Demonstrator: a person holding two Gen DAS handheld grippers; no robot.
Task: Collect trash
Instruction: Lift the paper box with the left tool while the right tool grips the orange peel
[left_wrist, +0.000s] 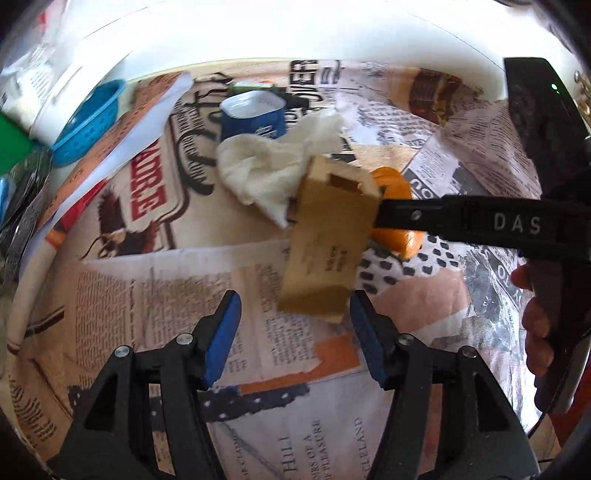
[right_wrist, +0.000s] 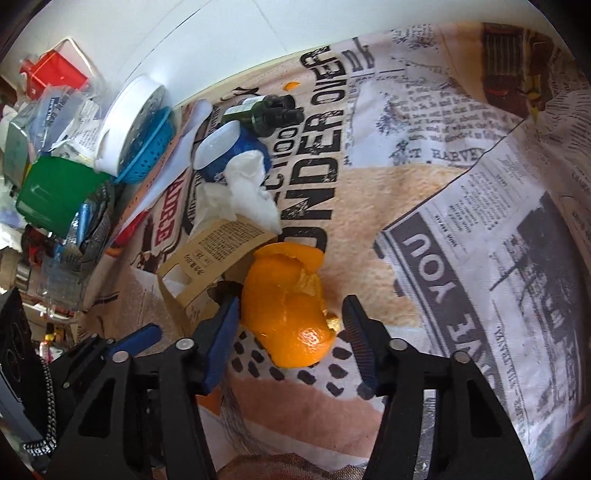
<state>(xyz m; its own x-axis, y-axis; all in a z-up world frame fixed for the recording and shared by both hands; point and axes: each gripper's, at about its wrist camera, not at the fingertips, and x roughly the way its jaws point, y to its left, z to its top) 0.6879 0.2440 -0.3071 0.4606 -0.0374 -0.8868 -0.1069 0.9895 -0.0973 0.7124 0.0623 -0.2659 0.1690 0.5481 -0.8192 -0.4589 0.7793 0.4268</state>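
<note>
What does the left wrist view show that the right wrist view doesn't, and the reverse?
Left only: a hand gripping the right tool's handle. Right only: a dark green bottle, a red container, and the orange peel sitting between the right tool pads. Shared: cardboard box, white tissue, blue tub, newspaper-print cloth.
</note>
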